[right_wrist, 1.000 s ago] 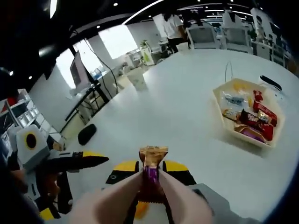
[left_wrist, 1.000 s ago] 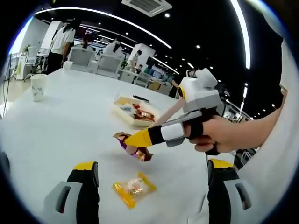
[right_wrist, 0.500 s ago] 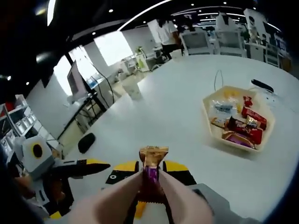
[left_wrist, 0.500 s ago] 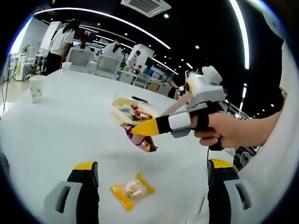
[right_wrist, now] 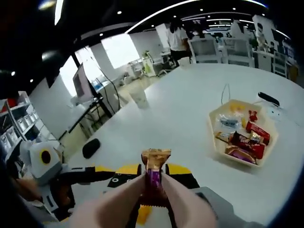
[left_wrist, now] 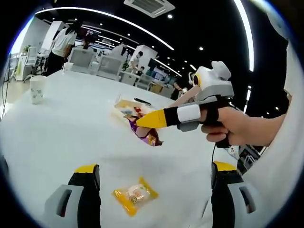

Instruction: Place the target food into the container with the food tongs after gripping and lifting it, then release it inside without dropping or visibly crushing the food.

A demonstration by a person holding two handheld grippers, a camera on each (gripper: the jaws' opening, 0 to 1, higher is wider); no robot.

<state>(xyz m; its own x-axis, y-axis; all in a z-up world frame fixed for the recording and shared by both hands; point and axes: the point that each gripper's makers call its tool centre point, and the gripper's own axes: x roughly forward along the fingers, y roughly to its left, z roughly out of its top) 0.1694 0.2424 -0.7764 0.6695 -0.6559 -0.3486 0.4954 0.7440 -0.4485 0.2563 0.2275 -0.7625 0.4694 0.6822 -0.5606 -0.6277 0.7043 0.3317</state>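
The right tongs (right_wrist: 153,183) were clamped on the purple-and-gold snack packet (right_wrist: 154,172), lifted clear of the desk (right_wrist: 190,118) but short of the yellow container (right_wrist: 243,135), so carrying and release remained, while the left tongs (left_wrist: 154,173) stood open, empty

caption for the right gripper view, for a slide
Tongs hold a purple snack above the white table, with the yellow tray of snacks ahead.
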